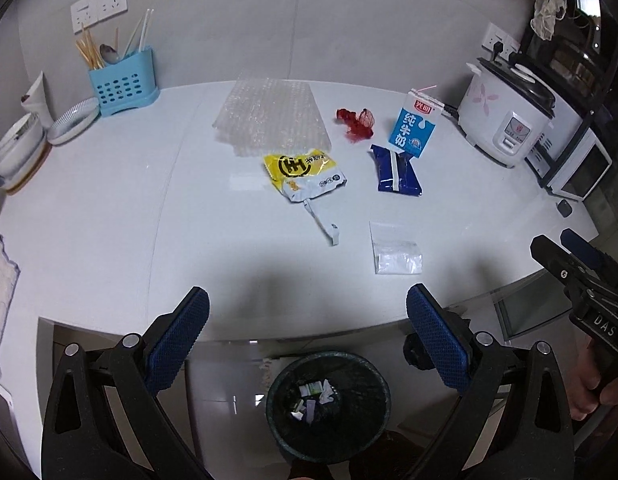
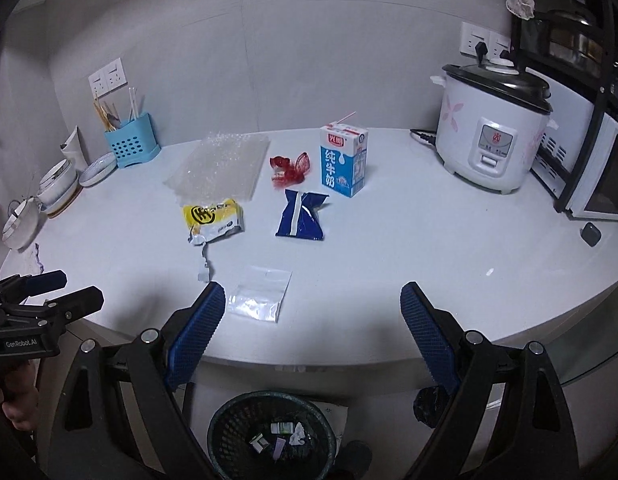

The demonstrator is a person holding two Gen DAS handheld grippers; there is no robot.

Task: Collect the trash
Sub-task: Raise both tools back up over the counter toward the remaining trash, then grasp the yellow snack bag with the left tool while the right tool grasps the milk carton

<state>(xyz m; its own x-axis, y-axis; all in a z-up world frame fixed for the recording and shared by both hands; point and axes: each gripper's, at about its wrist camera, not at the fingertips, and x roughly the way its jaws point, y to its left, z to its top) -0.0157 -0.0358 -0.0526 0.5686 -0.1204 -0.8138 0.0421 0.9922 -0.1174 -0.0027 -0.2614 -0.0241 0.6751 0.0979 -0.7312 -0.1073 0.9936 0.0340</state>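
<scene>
Both jaws of each hand-held gripper, left [image 1: 307, 330] and right [image 2: 312, 326], spread wide, holding nothing.

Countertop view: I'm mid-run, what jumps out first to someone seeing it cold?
Litter in the middle of the white countertop: a blue-and-white milk carton standing upright, a red crumpled wrapper to its left, a dark blue packet in front, a yellow packet further left. On the floor below the near edge, a dark mesh bin already holds scraps.

A home kitchen: a rice cooker [image 2: 491, 128], a microwave [image 2: 601, 176], stacked bowls [image 1: 19, 148] and a blue utensil holder [image 1: 123, 82] line the white counter [image 2: 409, 264].
</scene>
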